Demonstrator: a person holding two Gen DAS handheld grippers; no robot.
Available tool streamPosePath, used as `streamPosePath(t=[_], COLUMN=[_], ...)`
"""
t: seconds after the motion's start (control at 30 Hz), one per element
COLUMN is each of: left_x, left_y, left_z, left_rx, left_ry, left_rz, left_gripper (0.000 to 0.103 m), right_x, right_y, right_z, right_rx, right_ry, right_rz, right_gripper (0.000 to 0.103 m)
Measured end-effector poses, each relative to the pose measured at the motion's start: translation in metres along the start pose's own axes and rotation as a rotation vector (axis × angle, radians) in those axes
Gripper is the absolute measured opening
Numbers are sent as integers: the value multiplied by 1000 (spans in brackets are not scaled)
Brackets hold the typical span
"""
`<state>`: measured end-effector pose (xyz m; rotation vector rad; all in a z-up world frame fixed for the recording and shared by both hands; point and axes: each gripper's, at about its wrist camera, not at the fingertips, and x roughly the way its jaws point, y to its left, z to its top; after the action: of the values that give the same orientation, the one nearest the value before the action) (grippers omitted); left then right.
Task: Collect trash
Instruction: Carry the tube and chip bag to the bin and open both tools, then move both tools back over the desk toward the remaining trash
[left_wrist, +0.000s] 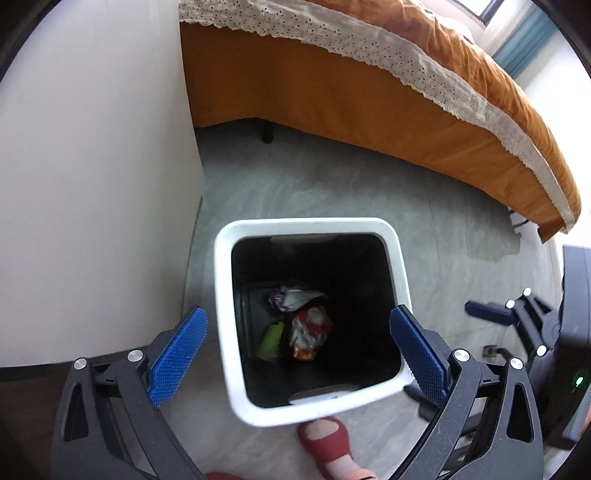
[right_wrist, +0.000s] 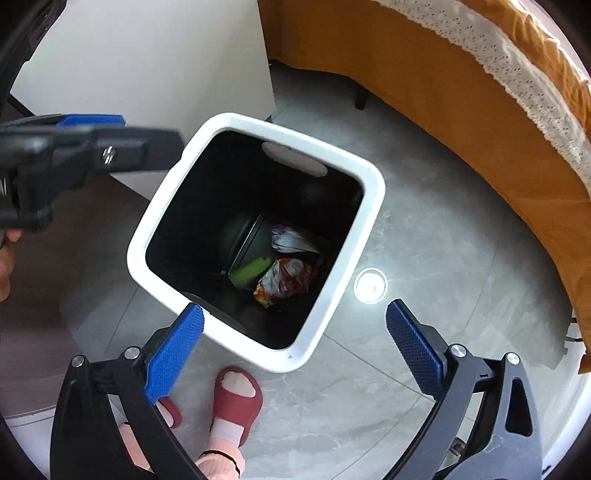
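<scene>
A white trash bin (left_wrist: 400, 266) with a black inside stands on the grey floor; it also shows in the right wrist view (right_wrist: 369, 206). At its bottom lie a red and silver snack wrapper (left_wrist: 310, 334) (right_wrist: 282, 280), a white and purple wrapper (left_wrist: 293, 298) (right_wrist: 291, 238) and a green item (left_wrist: 271, 338) (right_wrist: 249, 271). My left gripper (left_wrist: 299, 347) hangs open and empty above the bin's mouth. My right gripper (right_wrist: 295, 339) is open and empty above the bin's near rim. The right gripper also shows at the right edge of the left wrist view (left_wrist: 491, 314).
A white cabinet (left_wrist: 92, 184) (right_wrist: 166, 66) stands left of the bin. A bed with an orange cover and lace trim (left_wrist: 406, 92) (right_wrist: 480, 92) runs behind and to the right. The person's feet in red slippers (right_wrist: 236, 398) (left_wrist: 325, 439) stand just in front of the bin.
</scene>
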<state>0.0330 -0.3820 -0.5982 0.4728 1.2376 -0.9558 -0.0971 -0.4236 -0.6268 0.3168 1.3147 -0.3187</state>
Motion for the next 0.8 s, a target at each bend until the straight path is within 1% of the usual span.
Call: streamPosePath(t=[0.1, 0.17, 0.23, 0.43, 0.5, 0.6, 0.7, 0.8], left_x=[-7, -16, -27, -74, -101, -143, -187, -228], left_y=[-5, -8, -8, -15, -21, -34, -46, -56], left_z=[2, 3, 5, 14, 20, 28, 36, 40], left_rx=[16, 23, 29, 22, 15, 7, -3, 5], left_ry=[0, -3, -10, -33, -56, -102, -142, -185], left_rz=[19, 29, 38, 71, 93, 94, 75, 88], left_gripper=[98, 98, 98, 98, 98, 98, 98, 98], right_x=[-10, -15, -20, -61, -87, -128, -177, -220], right_y=[-1, 2, 2, 2, 0, -1, -3, -5], right_z=[7, 5, 10, 16, 18, 21, 24, 26], right_rx=[0, -11, -21, -5, 22, 59, 99, 119], right_ry=[-9, -18, -26, -48, -67, -98, -144, -195], right_rz=[-1, -9, -17, -16, -7, -4, -11, -22], right_gripper=[98, 98, 98, 98, 98, 98, 98, 98])
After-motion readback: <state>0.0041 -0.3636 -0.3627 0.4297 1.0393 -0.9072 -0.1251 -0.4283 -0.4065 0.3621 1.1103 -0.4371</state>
